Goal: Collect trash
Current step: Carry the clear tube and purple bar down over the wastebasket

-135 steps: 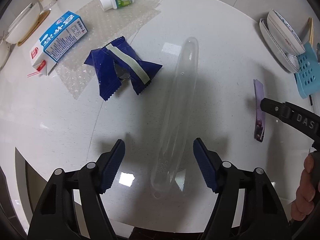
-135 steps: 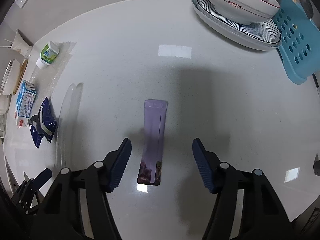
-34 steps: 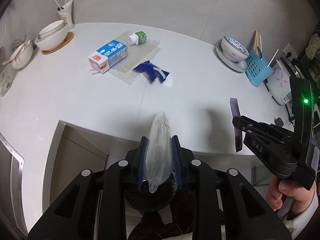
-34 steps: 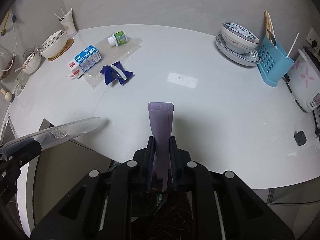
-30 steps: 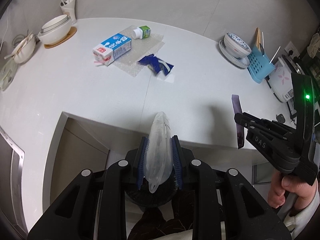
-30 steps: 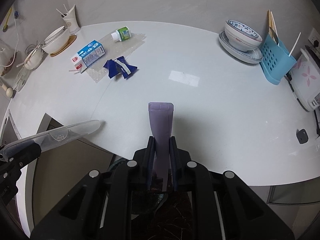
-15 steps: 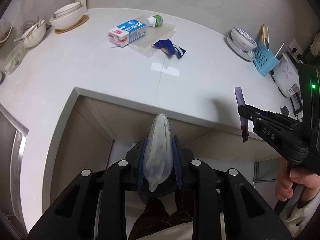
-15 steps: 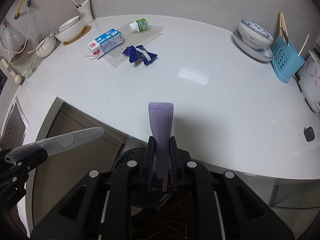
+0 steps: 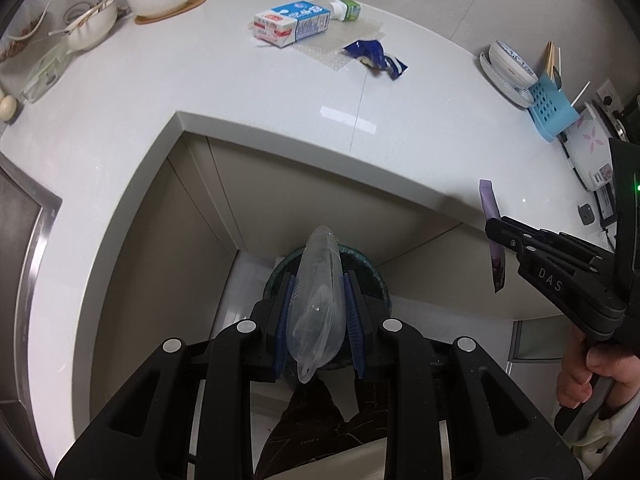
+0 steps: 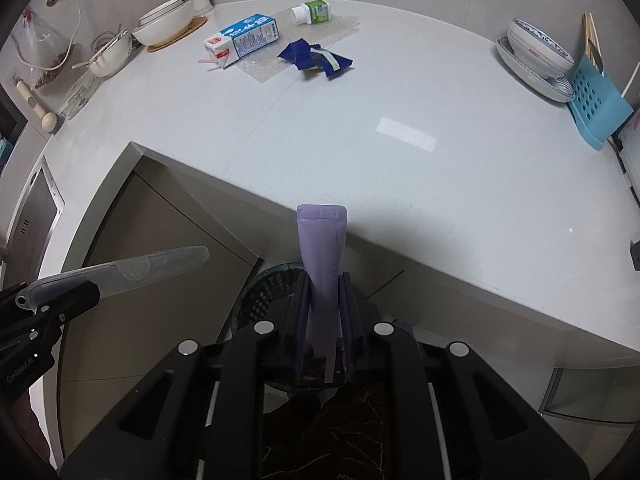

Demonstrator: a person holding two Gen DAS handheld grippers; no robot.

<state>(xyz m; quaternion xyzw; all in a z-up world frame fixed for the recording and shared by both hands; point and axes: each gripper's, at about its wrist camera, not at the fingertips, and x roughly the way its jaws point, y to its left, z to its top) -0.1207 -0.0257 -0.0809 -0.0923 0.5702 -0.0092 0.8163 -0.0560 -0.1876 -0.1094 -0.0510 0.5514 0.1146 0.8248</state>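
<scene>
From the left wrist view, we see the left gripper (image 9: pixel 318 300) clenched on the clear plastic case (image 9: pixel 318 292), held straight out over the dark bin (image 9: pixel 376 276) on the floor, which we judge is where it is to be dropped; at three o'clock the right gripper (image 9: pixel 494 226) pinches the purple sachet (image 9: pixel 491 216), and its body reads "DAS"; the milk carton (image 9: pixel 290 24), small bottle (image 9: pixel 348 9) and blue wrapper (image 9: pixel 374 56) wait on the white counter (image 9: pixel 200 80) at twelve o'clock, their print too small to read.

From the right wrist view, the right gripper (image 10: pixel 324 320) grips the purple sachet (image 10: pixel 322 248) above the mesh bin (image 10: pixel 260 292); the left gripper (image 10: pixel 60 300) sits at nine o'clock, carrying the clear plastic case (image 10: pixel 140 266); lettering on the bowl (image 10: pixel 536 50) at two o'clock is illegible.
</scene>
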